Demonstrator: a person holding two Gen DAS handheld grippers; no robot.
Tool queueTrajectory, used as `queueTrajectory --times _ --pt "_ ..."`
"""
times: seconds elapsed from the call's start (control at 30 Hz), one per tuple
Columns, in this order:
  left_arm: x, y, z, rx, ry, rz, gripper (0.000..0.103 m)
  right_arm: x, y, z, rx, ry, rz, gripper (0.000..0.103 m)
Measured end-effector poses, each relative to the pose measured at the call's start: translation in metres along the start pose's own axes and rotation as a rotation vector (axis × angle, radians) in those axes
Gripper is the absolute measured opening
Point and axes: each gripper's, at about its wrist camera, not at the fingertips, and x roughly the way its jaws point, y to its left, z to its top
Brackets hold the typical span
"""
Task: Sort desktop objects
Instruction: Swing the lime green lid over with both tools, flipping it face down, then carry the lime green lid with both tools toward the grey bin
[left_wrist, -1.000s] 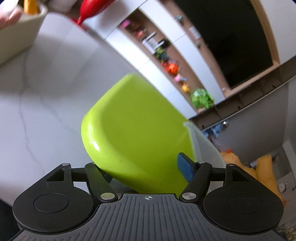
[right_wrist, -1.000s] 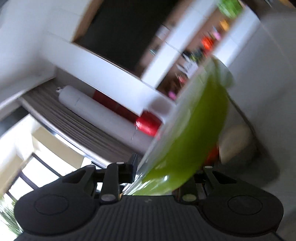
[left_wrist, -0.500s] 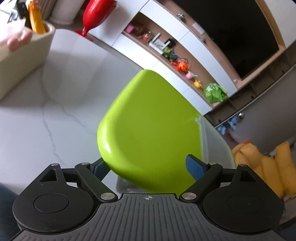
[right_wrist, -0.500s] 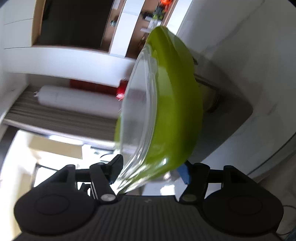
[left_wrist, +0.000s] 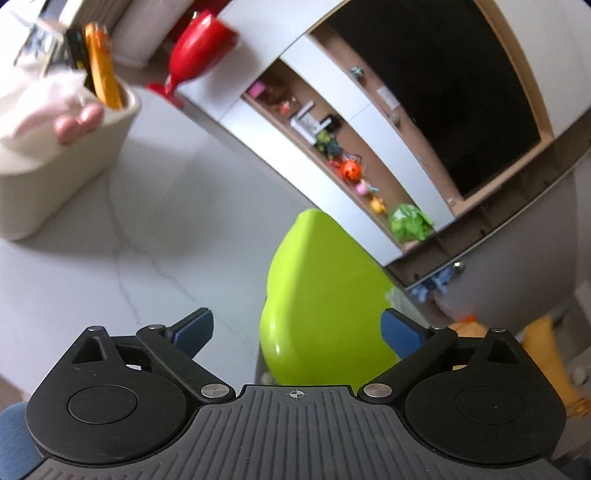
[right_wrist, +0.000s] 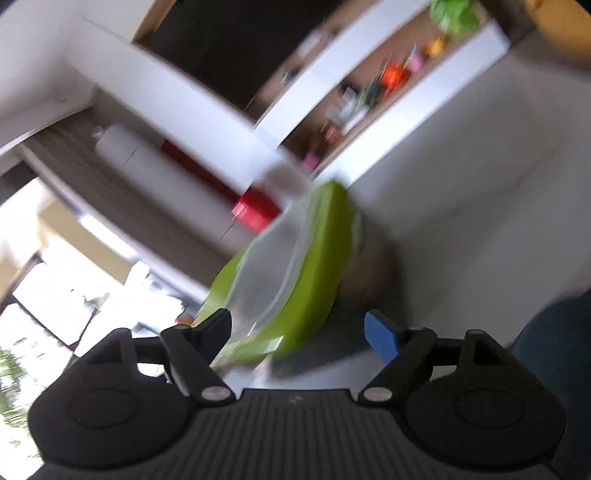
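Note:
A lime-green container with a clear lid stands tilted on edge near the table's right edge. It also shows in the blurred right wrist view. My left gripper is open, its blue pads wide apart on either side of the container and not touching it. My right gripper is open too, with the container's lower end between its fingers; contact cannot be told in the blur.
A beige organiser box with orange and black items and a tissue stands at the far left of the white marble table. A red vase stands behind it. Shelves with toys line the back wall.
Both grippers have opened and let go of the green container. The left gripper has drawn back, so the container looks smaller and further right. The right view has swung round.

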Motion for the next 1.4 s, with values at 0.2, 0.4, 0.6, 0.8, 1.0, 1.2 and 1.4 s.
queueTrajectory --times 0.2,0.4,0.6,0.8,1.0,1.2,1.4 --pt "0.091 0.012 0.044 -0.023 0.336 -0.118 0.101 0.046 -0.008 0.012 0.072 0.019 -0.082 0.079" --pt "0.125 0.013 0.061 -0.012 0.322 -0.051 0.077 0.064 -0.018 -0.01 0.079 0.073 -0.074 0.069" --pt "0.107 0.004 0.048 -0.062 0.254 -0.058 0.069 0.076 -0.016 -0.002 0.031 0.05 -0.051 0.042" --pt "0.089 -0.021 0.034 0.007 0.15 -0.035 0.069 0.069 0.005 0.029 -0.064 0.024 -0.095 0.044" --pt "0.096 -0.024 0.013 -0.007 0.162 0.042 0.077 0.093 0.012 0.052 -0.126 0.068 -0.191 0.046" --pt "0.081 -0.03 0.017 0.058 0.125 0.06 0.093 0.088 0.016 0.048 -0.15 -0.004 -0.192 0.074" --pt "0.063 -0.037 0.019 0.059 0.071 0.047 0.094 0.11 0.026 0.069 -0.183 -0.059 -0.238 0.076"
